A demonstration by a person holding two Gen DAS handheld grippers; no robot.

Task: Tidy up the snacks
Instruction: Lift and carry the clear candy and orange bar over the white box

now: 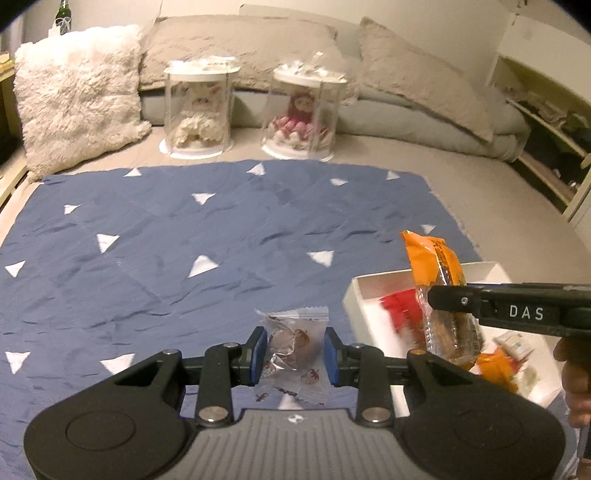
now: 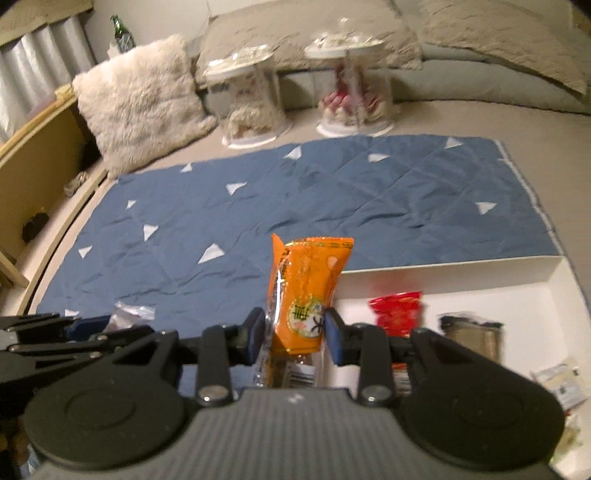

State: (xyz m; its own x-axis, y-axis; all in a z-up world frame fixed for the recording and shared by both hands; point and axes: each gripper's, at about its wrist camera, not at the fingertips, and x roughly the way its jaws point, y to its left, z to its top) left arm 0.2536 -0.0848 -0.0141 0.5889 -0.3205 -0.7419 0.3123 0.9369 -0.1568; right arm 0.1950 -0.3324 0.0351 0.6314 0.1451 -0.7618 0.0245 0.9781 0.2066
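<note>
My left gripper (image 1: 294, 356) is shut on a clear-and-white wrapped snack with brown filling (image 1: 291, 347), low over the blue cloth (image 1: 184, 236). My right gripper (image 2: 295, 339) is shut on an orange snack packet (image 2: 308, 291), held upright at the left edge of the white box (image 2: 554, 273). In the left wrist view the right gripper (image 1: 443, 295) reaches in from the right, holding the orange packet (image 1: 436, 266) over the box (image 1: 354, 295). The box holds a red packet (image 2: 397, 314), a brown packet (image 2: 472, 336) and small white packets (image 2: 561, 380).
Two clear display cases with dolls (image 1: 199, 110) (image 1: 301, 114) stand beyond the cloth. A fluffy white pillow (image 1: 77, 96) lies at the back left, beige cushions (image 1: 417, 70) along the back. A wooden frame (image 2: 33, 155) runs on the left. A green bottle (image 2: 120, 33) stands behind.
</note>
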